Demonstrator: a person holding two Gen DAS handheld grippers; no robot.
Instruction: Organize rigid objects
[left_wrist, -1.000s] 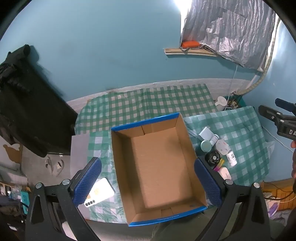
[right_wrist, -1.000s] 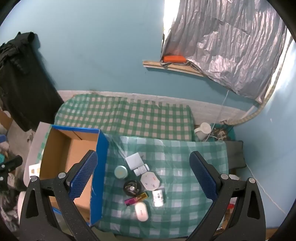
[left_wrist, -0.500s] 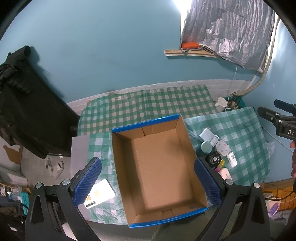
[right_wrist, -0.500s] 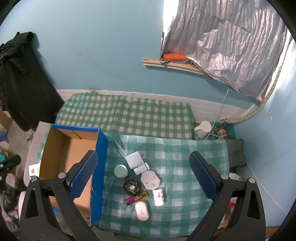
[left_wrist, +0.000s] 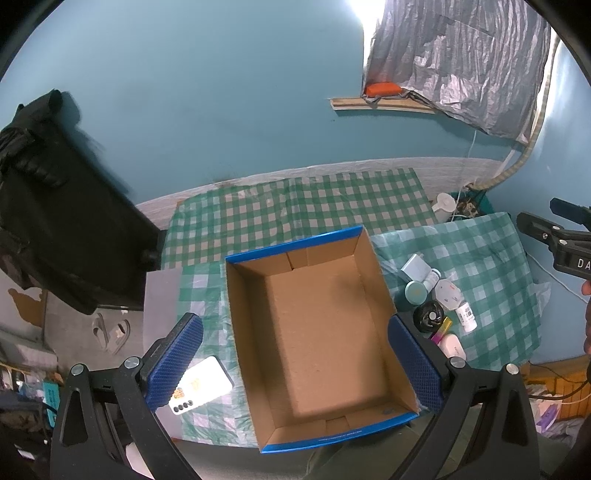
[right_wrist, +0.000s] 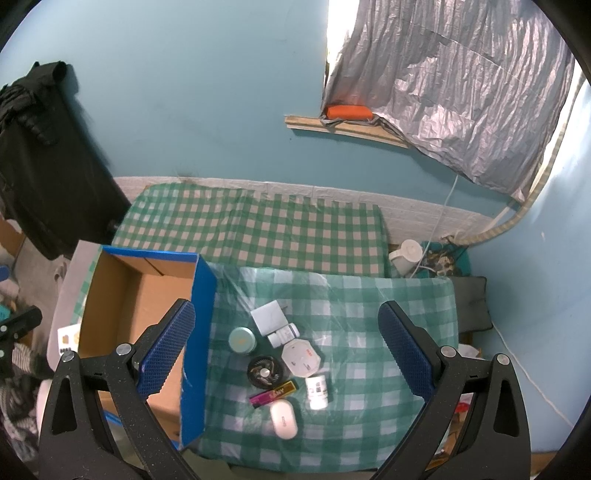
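Box (left_wrist: 317, 332), cardboard, empty, on checked counter (right_wrist: 388, 332). Small items clustered at its 3 o'clock: jar (right_wrist: 242, 340), fan (right_wrist: 264, 371), bottle (right_wrist: 317, 392). Left claw (left_wrist: 293, 365) and right claw (right_wrist: 284, 354) both spread wide, holding nothing.

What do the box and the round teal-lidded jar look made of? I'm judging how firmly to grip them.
Box: corrugated cardboard by its matte brown inside and folded flaps, with glossy blue printing outside. Teal-lidded jar: probably plastic, with a smooth, faintly shiny lid; too small to be sure.
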